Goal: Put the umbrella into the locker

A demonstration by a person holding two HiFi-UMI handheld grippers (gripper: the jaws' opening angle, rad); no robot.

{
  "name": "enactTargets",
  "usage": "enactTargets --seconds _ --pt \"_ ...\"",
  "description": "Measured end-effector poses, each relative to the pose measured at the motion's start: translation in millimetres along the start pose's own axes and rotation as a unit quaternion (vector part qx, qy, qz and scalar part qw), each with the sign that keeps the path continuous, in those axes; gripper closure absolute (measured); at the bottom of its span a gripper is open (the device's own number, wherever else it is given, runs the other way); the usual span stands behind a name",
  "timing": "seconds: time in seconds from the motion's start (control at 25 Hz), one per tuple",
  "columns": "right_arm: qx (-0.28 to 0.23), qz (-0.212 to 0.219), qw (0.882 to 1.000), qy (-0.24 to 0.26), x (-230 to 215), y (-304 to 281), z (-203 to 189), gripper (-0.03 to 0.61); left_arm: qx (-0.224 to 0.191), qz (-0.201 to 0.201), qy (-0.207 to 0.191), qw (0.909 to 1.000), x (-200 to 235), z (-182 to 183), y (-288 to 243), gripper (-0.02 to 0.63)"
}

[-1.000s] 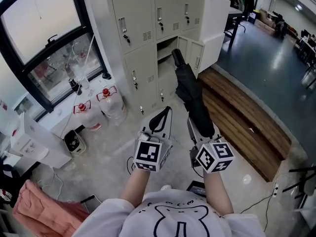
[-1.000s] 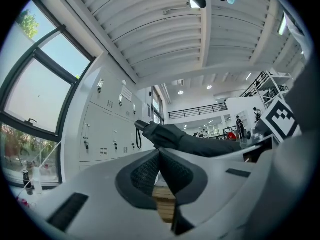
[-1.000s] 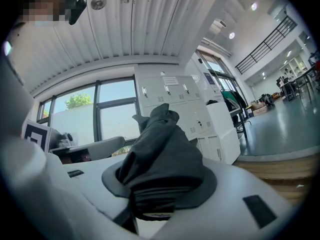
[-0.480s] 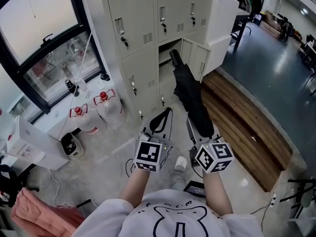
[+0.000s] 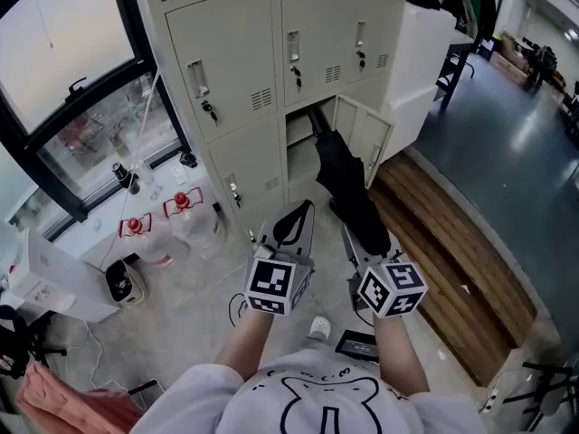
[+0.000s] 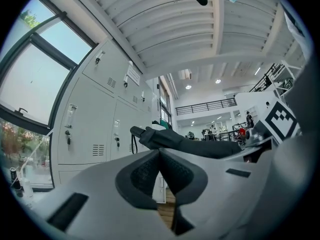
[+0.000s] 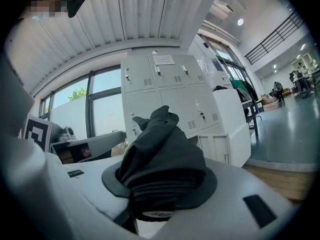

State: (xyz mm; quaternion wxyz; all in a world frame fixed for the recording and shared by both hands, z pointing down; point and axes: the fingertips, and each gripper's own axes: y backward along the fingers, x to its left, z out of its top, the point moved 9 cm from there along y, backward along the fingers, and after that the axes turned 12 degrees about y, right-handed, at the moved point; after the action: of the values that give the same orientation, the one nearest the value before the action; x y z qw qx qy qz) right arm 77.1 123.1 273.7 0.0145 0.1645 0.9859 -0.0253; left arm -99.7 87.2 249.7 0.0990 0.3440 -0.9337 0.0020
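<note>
Umbrella (image 5: pixel 348 183), black: sat clamped in your right gripper (image 5: pixel 364 240), reaching ahead toward the open locker (image 5: pixel 301 130); your left gripper (image 5: pixel 291 224) was pressed together, empty.

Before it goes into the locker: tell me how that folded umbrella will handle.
The umbrella is probably stiff: it juts straight from the right tongs without drooping. Its loose fabric folds may snag the locker edge. Likely light, one grip carries it.

grey concrete floor (image 5: pixel 181 310): two red-capped clear water jugs (image 5: pixel 185 220) side by side near the window, a small dark appliance (image 5: pixel 119 281) beside them, lockers (image 5: pixel 244 152) standing behind, wooden decking (image 5: pixel 452 269) along the right.
</note>
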Motion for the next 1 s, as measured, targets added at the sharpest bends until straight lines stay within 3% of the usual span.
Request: enactTargets --seconds 0.4,0.64,1.0 --pt "0.062 0.035 0.997 -0.008 -90.8 -87.7 -1.6 0.390 0.004 0.035 0.015 0.9993 24.7 -5.3 -105.5 0.609" --pt "0.130 0.038 0.991 -0.020 -117.6 -126.6 -16.5 0.391 0.014 0.058 0.034 0.9977 45.8 -13.7 -136.8 0.611" --pt "0.211 0.047 0.975 -0.043 -155.5 -187.7 -52.7 0.391 0.040 0.055 0.046 0.9966 86.1 -35.3 -189.3 0.609"
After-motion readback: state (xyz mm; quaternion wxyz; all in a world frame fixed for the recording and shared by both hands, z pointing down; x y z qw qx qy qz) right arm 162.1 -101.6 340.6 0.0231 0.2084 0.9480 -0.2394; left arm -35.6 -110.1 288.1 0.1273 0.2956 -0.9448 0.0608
